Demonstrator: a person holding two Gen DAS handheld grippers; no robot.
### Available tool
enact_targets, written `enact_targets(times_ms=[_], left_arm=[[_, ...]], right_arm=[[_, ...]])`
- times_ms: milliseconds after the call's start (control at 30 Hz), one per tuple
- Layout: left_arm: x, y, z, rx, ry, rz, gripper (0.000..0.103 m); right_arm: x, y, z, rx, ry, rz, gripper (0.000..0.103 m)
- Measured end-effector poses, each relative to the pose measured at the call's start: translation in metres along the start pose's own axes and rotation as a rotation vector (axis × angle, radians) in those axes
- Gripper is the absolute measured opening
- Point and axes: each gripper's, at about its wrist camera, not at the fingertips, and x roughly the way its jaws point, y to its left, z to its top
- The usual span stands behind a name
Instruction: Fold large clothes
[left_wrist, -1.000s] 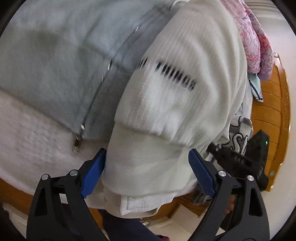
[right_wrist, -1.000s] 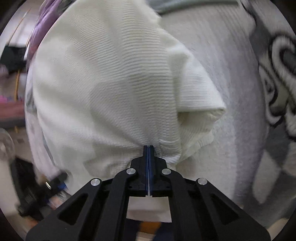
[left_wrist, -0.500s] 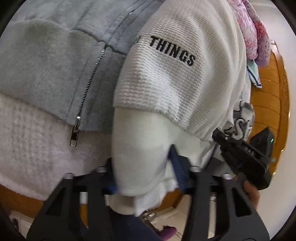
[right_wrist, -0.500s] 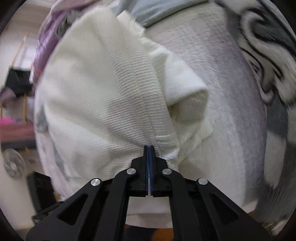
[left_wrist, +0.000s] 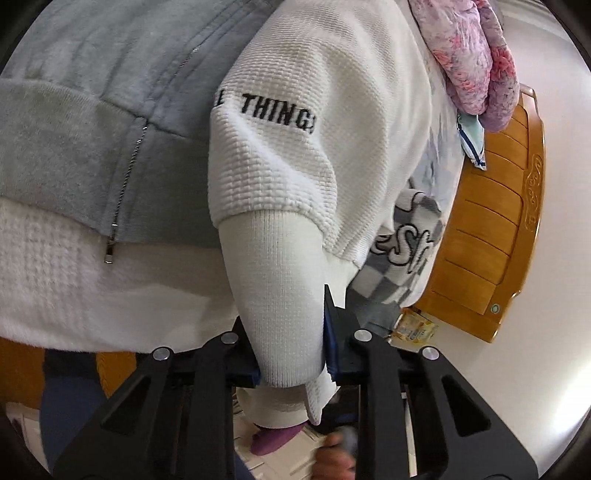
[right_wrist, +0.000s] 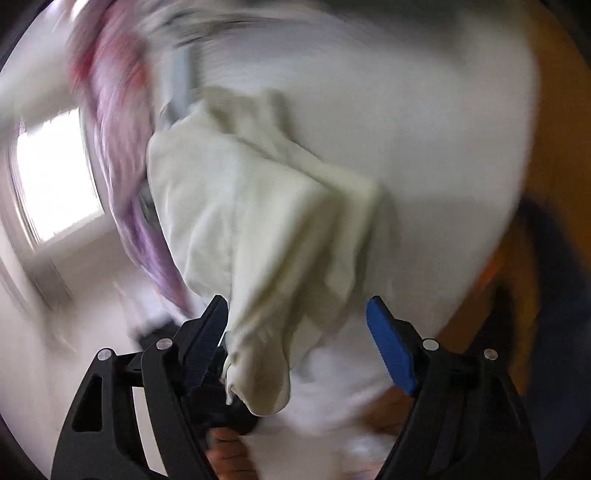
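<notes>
A white waffle-knit sweatshirt (left_wrist: 317, 122) with black lettering lies on a pile of clothes. My left gripper (left_wrist: 291, 332) is shut on its ribbed cuff (left_wrist: 280, 280), which fills the gap between the blue pads. In the blurred right wrist view, the same cream garment (right_wrist: 258, 229) hangs between the spread blue pads of my right gripper (right_wrist: 295, 328), which is open and holds nothing.
A grey zip hoodie (left_wrist: 103, 110) lies to the left on a white fleece (left_wrist: 92, 280). A pink and purple garment (left_wrist: 472, 55) and a checkered grey blanket (left_wrist: 402, 254) lie to the right. A wooden headboard (left_wrist: 498, 221) stands beyond.
My left gripper closed on the sweatshirt cuff. My right gripper opened, let go of the cream fabric, and is swinging fast.
</notes>
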Motion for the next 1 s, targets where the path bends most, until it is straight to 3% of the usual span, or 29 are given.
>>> enact_targets(times_ms=[67, 267, 400, 633, 767, 1000], left_arm=[[-0.001, -0.005, 0.001, 0.001, 0.007, 0.000, 0.023], [-0.004, -0.002, 0.006, -0.020, 0.036, -0.004, 0.023], [-0.006, 0.001, 0.009, -0.034, 0.050, -0.019, 0.023], [-0.008, 0.011, 0.011, -0.064, 0.067, -0.035, 0.023], [-0.008, 0.011, 0.012, -0.063, 0.074, -0.031, 0.023], [-0.009, 0.012, 0.013, -0.058, 0.083, -0.031, 0.023]], right_arm=[[0.012, -0.024, -0.009, 0.128, 0.023, 0.127, 0.079], [0.035, -0.050, -0.015, 0.250, 0.010, 0.354, 0.081], [0.034, -0.049, -0.013, 0.234, 0.010, 0.419, 0.082], [0.020, -0.047, -0.037, 0.169, -0.009, 0.414, 0.088], [0.046, -0.036, -0.036, 0.197, 0.007, 0.402, 0.089], [0.076, -0.025, -0.018, 0.174, -0.025, 0.287, 0.089]])
